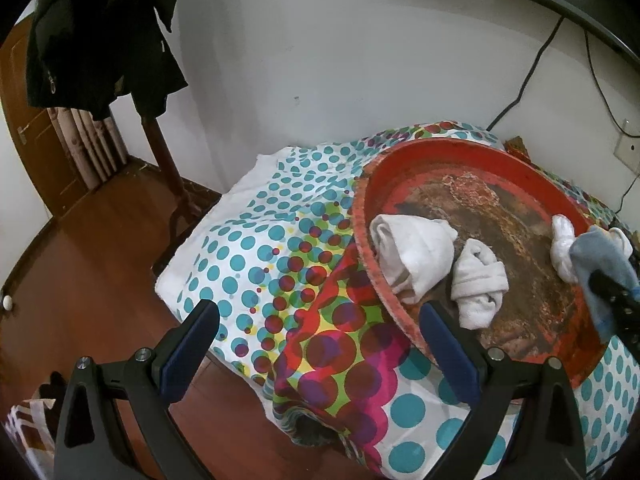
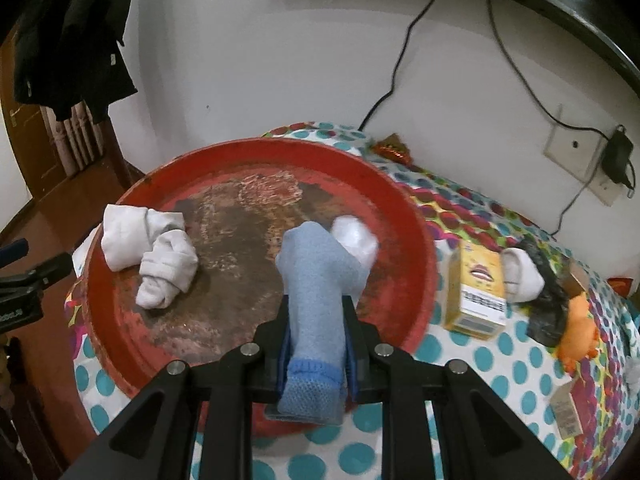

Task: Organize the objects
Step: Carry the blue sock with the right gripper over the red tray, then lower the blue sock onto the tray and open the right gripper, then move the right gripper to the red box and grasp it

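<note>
A worn round red tray (image 2: 404,216) (image 1: 400,160) lies on a table covered with a dotted cloth (image 1: 248,248). Two rolled white socks (image 2: 152,256) (image 1: 424,264) sit at the tray's left side. My right gripper (image 2: 316,312) is shut on a blue sock (image 2: 316,280) rolled with a white one (image 2: 356,236), held above the tray's right half; the same bundle (image 1: 600,264) shows at the right edge of the left wrist view. My left gripper (image 1: 320,324) stands open above the cloth at the tray's left rim, with nothing between its fingers.
Right of the tray lie a yellow carton (image 2: 476,292), a white sock on a black item (image 2: 548,300) and an orange toy (image 2: 580,328). Cables (image 2: 400,60) run down the wall to a socket (image 2: 576,156). A dark jacket (image 1: 100,32) hangs on a stand at left, over wooden floor.
</note>
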Action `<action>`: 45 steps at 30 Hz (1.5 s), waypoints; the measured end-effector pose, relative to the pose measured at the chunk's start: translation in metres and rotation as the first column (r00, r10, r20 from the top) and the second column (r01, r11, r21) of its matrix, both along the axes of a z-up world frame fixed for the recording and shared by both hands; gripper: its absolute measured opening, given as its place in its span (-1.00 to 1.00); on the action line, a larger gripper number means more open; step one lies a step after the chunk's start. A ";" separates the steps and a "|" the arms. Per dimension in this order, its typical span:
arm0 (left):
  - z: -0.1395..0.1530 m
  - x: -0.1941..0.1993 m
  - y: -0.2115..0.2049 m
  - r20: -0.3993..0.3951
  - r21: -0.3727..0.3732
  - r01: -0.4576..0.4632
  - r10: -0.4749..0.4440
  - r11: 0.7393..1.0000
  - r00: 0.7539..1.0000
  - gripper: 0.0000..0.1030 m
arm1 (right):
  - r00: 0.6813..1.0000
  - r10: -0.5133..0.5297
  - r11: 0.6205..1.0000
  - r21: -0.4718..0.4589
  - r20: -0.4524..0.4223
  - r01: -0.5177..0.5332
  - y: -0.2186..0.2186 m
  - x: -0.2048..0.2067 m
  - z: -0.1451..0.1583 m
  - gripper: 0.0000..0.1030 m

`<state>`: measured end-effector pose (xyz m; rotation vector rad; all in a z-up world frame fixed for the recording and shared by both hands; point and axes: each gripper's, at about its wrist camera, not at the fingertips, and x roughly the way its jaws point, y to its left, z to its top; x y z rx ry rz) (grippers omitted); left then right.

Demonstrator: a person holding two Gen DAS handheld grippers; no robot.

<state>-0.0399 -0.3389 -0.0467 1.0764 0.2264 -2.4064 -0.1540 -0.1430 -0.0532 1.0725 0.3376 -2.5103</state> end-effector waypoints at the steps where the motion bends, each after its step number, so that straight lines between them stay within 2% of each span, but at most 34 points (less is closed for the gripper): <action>1: 0.000 0.000 -0.001 0.001 0.001 0.000 0.000 1.000 1.000 0.94 | 1.000 0.003 1.000 0.003 0.005 -0.003 -0.005 -0.002 -0.003 -0.59; 21: -0.004 0.004 -0.022 0.000 0.040 -0.049 0.049 0.998 0.999 0.94 | 0.998 0.034 0.999 0.025 0.062 -0.035 -0.040 -0.012 -0.030 -0.58; 27: -0.006 0.004 -0.025 0.006 0.054 -0.061 0.060 0.997 0.998 0.94 | 0.998 0.029 0.999 0.014 0.063 -0.030 -0.039 -0.011 -0.031 -0.51; 30: -0.007 0.003 -0.025 0.006 0.052 -0.060 0.060 0.997 0.998 0.94 | 0.998 0.025 1.000 0.010 0.057 -0.025 -0.037 -0.008 -0.028 -0.32; 32: -0.006 0.003 -0.025 0.008 0.046 -0.058 0.057 0.997 0.998 0.94 | 0.998 0.026 1.000 0.003 0.053 -0.026 -0.034 -0.005 -0.026 -0.26; 38: -0.007 0.000 -0.021 0.015 0.018 -0.047 0.047 0.999 0.999 0.94 | 1.000 0.028 0.999 -0.019 0.010 -0.028 -0.009 0.013 -0.005 -0.15; 41: -0.007 -0.001 -0.017 0.016 0.013 -0.038 0.037 0.999 0.999 0.94 | 1.000 0.000 0.999 -0.039 -0.005 0.000 0.023 0.019 0.004 -0.10; 45: -0.009 -0.003 -0.009 0.028 -0.017 -0.023 0.023 1.000 0.999 0.94 | 0.995 -0.100 0.995 -0.026 -0.015 0.100 0.088 0.016 0.005 -0.08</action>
